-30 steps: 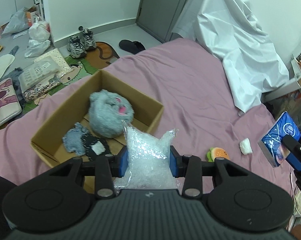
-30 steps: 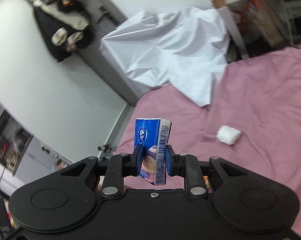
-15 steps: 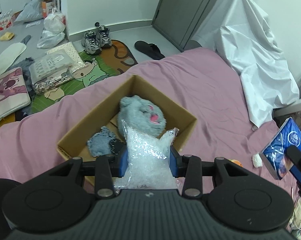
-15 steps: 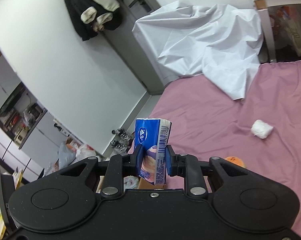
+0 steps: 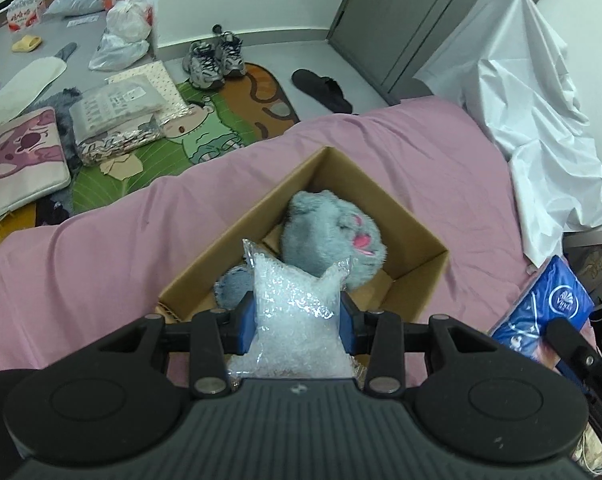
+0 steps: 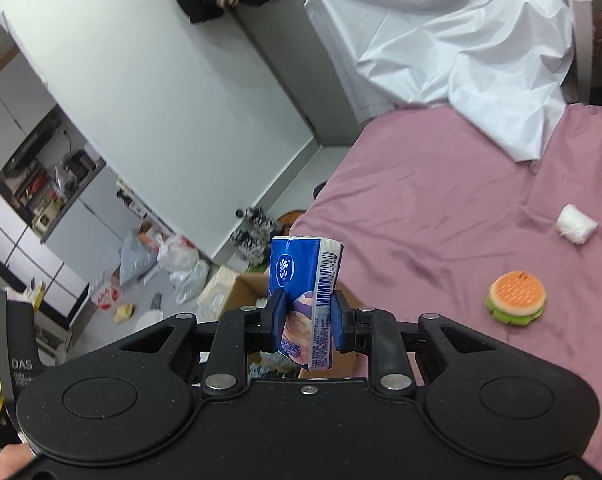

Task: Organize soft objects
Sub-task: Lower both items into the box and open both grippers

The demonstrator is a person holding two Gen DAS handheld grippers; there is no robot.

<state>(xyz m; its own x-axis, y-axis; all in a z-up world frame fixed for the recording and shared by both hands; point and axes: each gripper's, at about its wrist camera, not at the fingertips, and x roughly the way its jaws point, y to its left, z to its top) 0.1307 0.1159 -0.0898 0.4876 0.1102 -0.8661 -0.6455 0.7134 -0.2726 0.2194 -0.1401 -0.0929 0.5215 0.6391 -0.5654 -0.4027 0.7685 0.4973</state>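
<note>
My left gripper (image 5: 297, 320) is shut on a clear bag of white beads (image 5: 297, 308) and holds it over the near side of an open cardboard box (image 5: 405, 208). A grey plush toy (image 5: 333, 236) with a pink mouth lies in the box. My right gripper (image 6: 305, 316) is shut on a blue tissue pack (image 6: 305, 280); the pack also shows at the right edge of the left wrist view (image 5: 541, 312). A toy burger (image 6: 517, 296) and a white soft wad (image 6: 577, 230) lie on the pink bed sheet (image 6: 421, 200).
A white sheet (image 5: 533, 92) drapes over furniture at the bed's far right. On the floor past the bed lie sneakers (image 5: 213, 56), a slipper (image 5: 321, 88), a cartoon mat (image 5: 205, 136), bags and packets. A box corner (image 6: 249, 284) shows behind the tissue pack.
My left gripper has moved with the bead bag from beside the box to over its near side. My right gripper has swung left with the tissue pack; the toy burger came into its view.
</note>
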